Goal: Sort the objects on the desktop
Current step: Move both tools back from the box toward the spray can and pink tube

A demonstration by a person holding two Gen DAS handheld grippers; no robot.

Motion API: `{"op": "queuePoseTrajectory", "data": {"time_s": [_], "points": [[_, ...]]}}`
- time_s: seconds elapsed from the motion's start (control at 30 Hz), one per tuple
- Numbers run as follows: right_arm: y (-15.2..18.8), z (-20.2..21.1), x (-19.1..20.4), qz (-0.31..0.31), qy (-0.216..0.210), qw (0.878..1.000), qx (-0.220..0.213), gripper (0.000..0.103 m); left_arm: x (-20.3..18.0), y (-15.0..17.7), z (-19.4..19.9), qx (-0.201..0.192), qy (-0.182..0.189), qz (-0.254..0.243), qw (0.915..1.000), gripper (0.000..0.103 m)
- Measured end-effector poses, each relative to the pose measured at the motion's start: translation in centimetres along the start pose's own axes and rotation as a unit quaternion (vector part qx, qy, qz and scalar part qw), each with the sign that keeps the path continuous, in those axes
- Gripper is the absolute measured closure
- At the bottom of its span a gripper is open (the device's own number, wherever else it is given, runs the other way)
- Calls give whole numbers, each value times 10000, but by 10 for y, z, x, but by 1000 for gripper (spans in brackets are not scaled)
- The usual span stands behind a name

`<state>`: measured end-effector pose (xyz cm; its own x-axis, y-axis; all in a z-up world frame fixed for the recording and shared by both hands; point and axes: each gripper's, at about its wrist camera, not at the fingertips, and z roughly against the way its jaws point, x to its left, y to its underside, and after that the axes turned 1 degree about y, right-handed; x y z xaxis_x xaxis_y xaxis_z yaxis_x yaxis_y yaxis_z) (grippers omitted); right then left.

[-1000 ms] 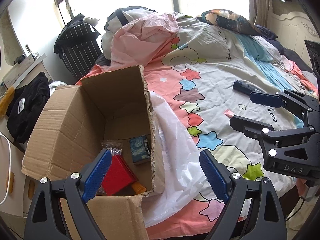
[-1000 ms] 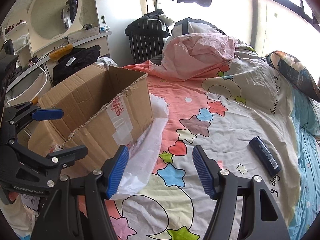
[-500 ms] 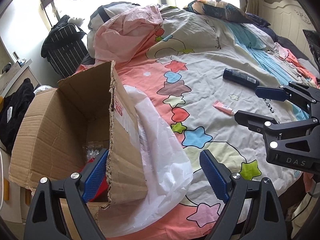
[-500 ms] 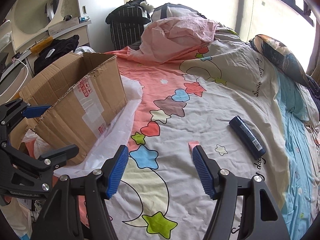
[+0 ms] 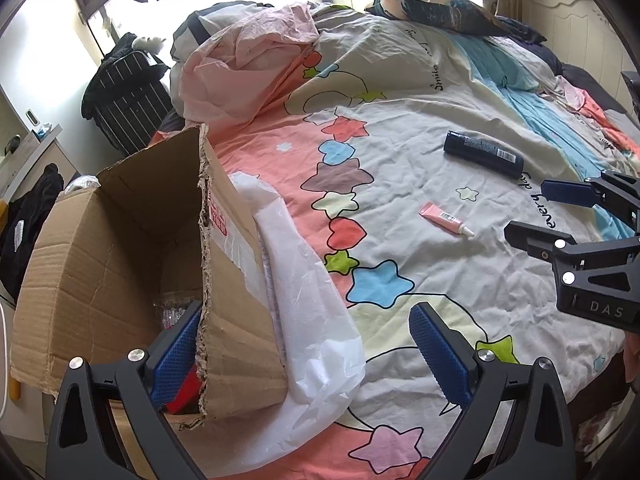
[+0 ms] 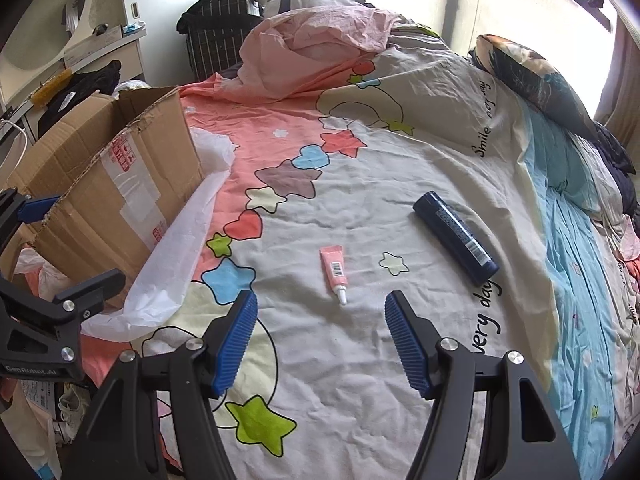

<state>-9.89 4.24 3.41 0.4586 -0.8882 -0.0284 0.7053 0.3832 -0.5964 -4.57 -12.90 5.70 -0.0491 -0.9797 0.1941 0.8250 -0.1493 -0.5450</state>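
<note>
Both views have been swung away from the cardboard box [image 5: 120, 264] toward the bedspread [image 6: 360, 208]; the right gripper [image 6: 320, 340], blades apart and empty, is now lined up on the pink tube [image 6: 334, 270]. The left gripper [image 5: 312, 356] is likewise spread, empty, straddling the box wall. A slip is judged likely: the small flat tube on soft cloth could be pinched together with fabric, or nudged toward the dark blue bottle [image 6: 456, 238] nearby.

Your right gripper [image 6: 320, 340] has its jaws spread wide, empty, above the star-print bedspread [image 6: 360, 184]. Pink tube [image 6: 334, 272] lies just beyond the fingertips, white cap toward you. Dark blue bottle [image 6: 454, 238] lies farther right, diagonal, apart from the tube. Cardboard box [image 6: 116, 176] sits far left, white plastic bag [image 6: 176, 256] draped beside it. Your left gripper [image 6: 44, 264] shows at the left edge, spread open by the box.
</note>
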Motion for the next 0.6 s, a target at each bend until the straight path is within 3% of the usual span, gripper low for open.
{"op": "queuePoseTrajectory", "data": {"time_s": [0.17, 0.33, 0.43, 0.6], "points": [[3, 1, -18, -122, 88, 9999, 9, 40, -1, -1, 17, -206, -54, 100, 9997, 2], [7, 4, -30, -192, 158, 9997, 2, 40, -13, -4, 41, -410, 331, 0, 9986, 2], [10, 5, -37, -234, 200, 9995, -1, 40, -32, -6, 41, -321, 721, -167, 9967, 2], [15, 10, -47, -254, 263, 9993, -22, 40, -66, -6, 25, -138, 725, -443, 9963, 2]]}}
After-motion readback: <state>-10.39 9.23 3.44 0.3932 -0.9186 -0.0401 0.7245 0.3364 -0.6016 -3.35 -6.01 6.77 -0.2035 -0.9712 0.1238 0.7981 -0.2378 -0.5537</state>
